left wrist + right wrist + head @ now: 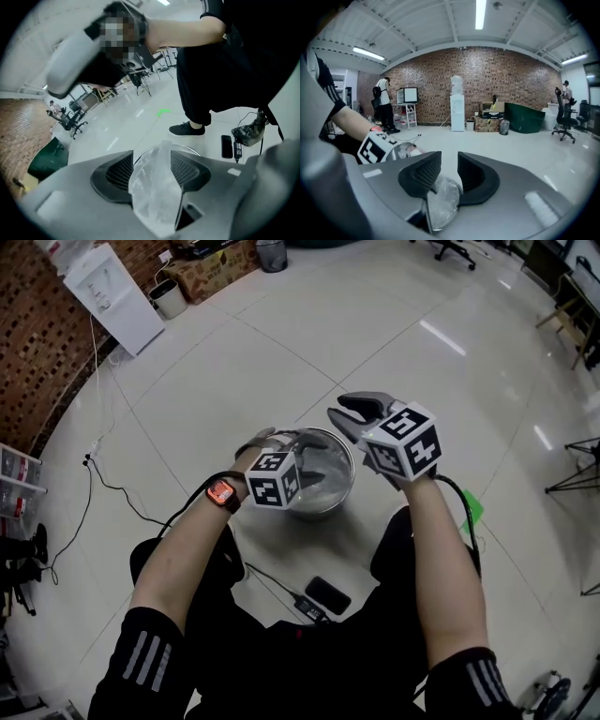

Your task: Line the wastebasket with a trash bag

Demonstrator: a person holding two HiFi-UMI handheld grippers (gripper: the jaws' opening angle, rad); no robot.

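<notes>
A round metal wastebasket (343, 491) stands on the tiled floor in front of me, with a clear trash bag (315, 474) crumpled inside it. My left gripper (268, 440) hangs over the basket's near-left rim. In the left gripper view its jaws (152, 155) stand apart, a fold of the bag (154, 197) rises loosely between them, and the rim (186, 148) shows behind. My right gripper (343, 414) is raised above the far-right rim. Its jaws (449, 160) are also apart, with a wad of bag film (443, 206) low at their base.
A black phone (328, 594) and a charger with a cable (305, 607) lie on the floor by my feet. A white water dispenser (117, 296), a small bucket (171, 298) and a cardboard box (220, 268) stand along the brick wall. Office chairs stand farther off.
</notes>
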